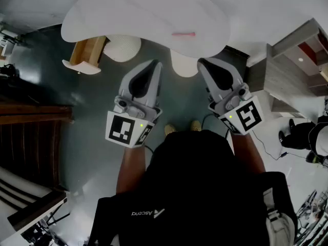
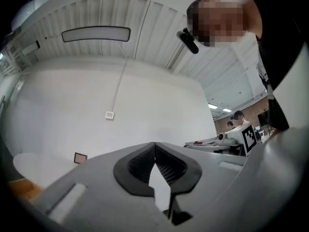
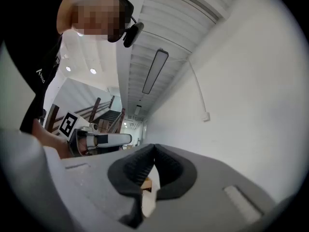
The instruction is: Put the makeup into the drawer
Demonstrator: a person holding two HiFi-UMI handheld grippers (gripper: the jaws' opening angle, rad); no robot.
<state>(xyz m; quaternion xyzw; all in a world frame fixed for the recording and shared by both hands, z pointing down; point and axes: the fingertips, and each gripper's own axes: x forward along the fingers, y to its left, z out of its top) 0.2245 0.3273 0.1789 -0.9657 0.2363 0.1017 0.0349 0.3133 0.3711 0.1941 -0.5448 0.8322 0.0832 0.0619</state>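
The left gripper (image 1: 154, 63) and right gripper (image 1: 202, 61) are held empty, jaws together, before the table's (image 1: 128, 14) near edge, seemingly readied for the pink item (image 1: 183, 34).

Ahead lies the table (image 1: 128, 9) with a small item (image 1: 183, 34) near its front edge, 2 stools (image 1: 123, 47) at that edge, the left gripper (image 1: 154, 64) and right gripper (image 1: 202, 62) side by side before them, stairs (image 1: 25, 132) left, shelves (image 1: 287, 70) right.
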